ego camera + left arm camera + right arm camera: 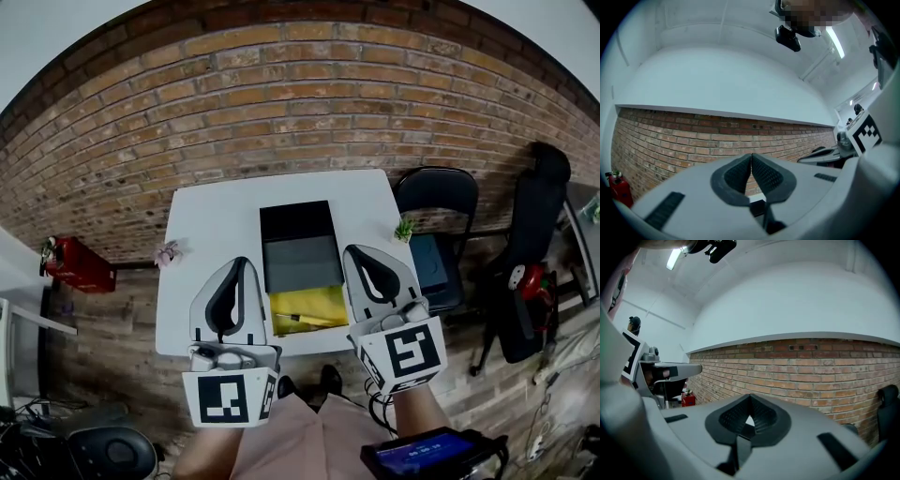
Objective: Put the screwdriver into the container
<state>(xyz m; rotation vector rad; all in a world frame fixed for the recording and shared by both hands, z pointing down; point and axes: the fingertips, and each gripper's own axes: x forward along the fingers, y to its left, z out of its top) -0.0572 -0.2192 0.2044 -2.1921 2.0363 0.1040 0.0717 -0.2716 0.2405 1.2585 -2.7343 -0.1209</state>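
A dark container (pixel 298 246) with a grey inside stands in the middle of the white table (pixel 211 220). In front of it lies a yellow pad (pixel 309 307), and a thin dark tool on that pad (pixel 292 319) looks like the screwdriver. Both grippers are held up over the table's near edge and point at the brick wall. My left gripper (pixel 240 264) (pixel 751 155) sits left of the pad, its jaws shut with nothing between them. My right gripper (pixel 362 253) (pixel 750 398) sits right of the pad, also shut and empty.
A small pinkish plant (pixel 169 251) stands at the table's left edge and a green one (pixel 405 228) at its right edge. A black folding chair (pixel 437 202) is right of the table. A red extinguisher (pixel 70 263) lies on the floor at left.
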